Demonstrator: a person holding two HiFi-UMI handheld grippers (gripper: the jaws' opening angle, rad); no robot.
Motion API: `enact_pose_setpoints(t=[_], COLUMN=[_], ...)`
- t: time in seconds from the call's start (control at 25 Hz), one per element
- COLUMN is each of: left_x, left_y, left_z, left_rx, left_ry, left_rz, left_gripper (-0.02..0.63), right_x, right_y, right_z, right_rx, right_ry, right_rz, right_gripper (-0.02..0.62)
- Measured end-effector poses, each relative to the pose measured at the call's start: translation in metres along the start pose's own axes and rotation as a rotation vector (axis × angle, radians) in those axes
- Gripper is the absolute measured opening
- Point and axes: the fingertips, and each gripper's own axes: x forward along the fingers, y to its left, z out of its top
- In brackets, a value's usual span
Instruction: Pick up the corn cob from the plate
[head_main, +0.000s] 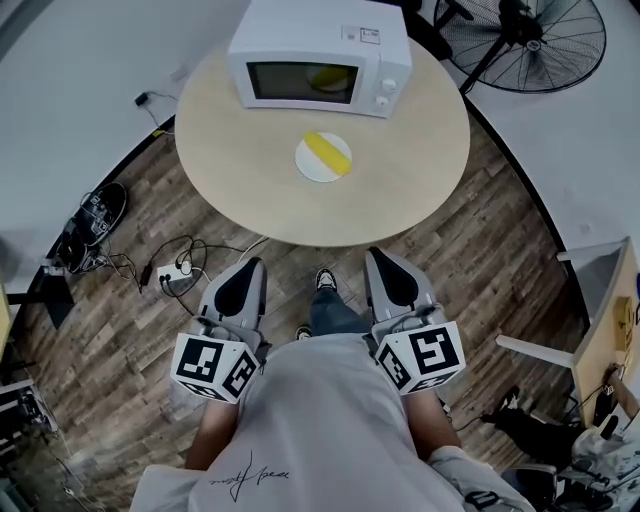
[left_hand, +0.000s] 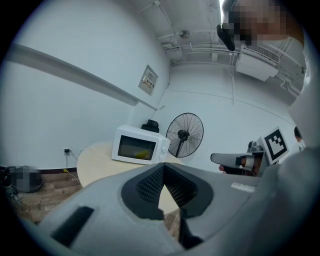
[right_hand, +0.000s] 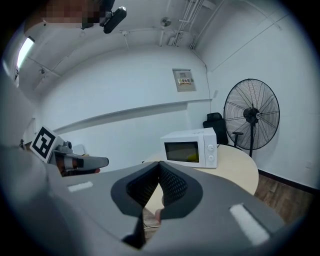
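The corn cob (head_main: 328, 152) lies on its plate (head_main: 308, 168) mid-way across the bench (head_main: 410, 190), far ahead of both grippers, its long axis running far-left to near-right. The left gripper (head_main: 250, 268) and right gripper (head_main: 380, 256) both have closed, empty fingers, and the right looks slightly nearer.

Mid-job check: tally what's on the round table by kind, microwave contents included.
Microwave: 1
Plate: 1
Corn cob: 1
Yellow item inside the microwave, kind unclear: 1
Total: 4
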Motion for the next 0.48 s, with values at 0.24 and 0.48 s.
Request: enact_pose_setpoints(t=[0.24, 0.48], left_x=[0.032, 0.050], left_y=[0.002, 0.012], left_z=[0.019, 0.032], left_rx=[0.010, 0.018], left_ry=[-0.001, -0.012], left_rz=[0.002, 0.043], left_gripper=[-0.002, -0.002], right_x=[0.031, 0.051], right_y=[-0.019, -0.035], right_z=[0.012, 0.022], right_rx=[0.013, 0.021], right_ry=[0.001, -0.008], right_rz=[0.021, 0.045], right_gripper=[0.012, 0.012])
